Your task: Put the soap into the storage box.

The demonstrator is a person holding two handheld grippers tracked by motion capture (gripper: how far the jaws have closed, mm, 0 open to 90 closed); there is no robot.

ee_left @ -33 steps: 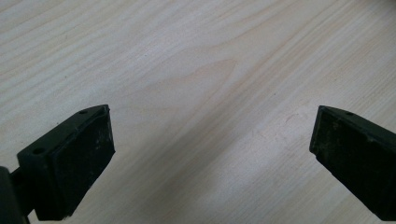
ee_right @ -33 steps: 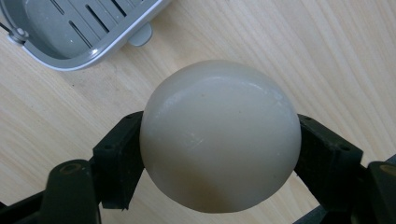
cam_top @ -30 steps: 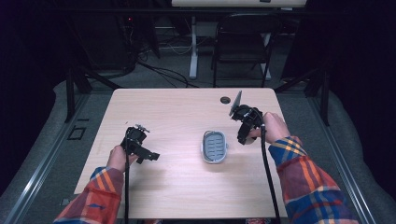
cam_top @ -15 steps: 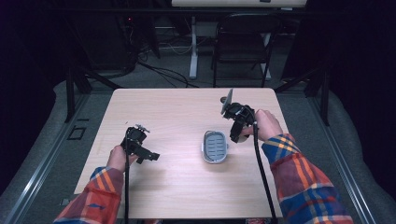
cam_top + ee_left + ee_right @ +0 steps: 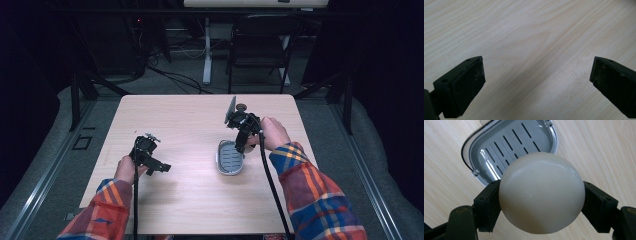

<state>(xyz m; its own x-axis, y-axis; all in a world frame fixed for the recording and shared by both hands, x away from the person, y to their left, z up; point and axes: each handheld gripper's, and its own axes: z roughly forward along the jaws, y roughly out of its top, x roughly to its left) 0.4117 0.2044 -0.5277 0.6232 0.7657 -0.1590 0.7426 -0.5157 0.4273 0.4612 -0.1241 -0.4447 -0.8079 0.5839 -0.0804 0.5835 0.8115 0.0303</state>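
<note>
A round off-white soap bar [image 5: 541, 192] sits clamped between the jaws of my right gripper [image 5: 541, 197]. Below it lies a grey slotted soap dish [image 5: 509, 147], empty. In the high view my right gripper [image 5: 240, 145] points down over the far end of the soap dish [image 5: 229, 159] at the middle right of the wooden table [image 5: 190, 200]. My left gripper [image 5: 161, 168] hovers low at the table's left, apart from the dish. In its own view the left gripper [image 5: 538, 60] has its jaws spread wide over bare wood, holding nothing.
A small black round object [image 5: 241, 106] lies near the table's far edge, just behind my right gripper. A black chair [image 5: 260, 45] and floor cables stand beyond the table. Dark metal frames flank both sides.
My right gripper has carried the soap leftward, from right of the dish to above its far end. The left gripper has stayed where it was.
</note>
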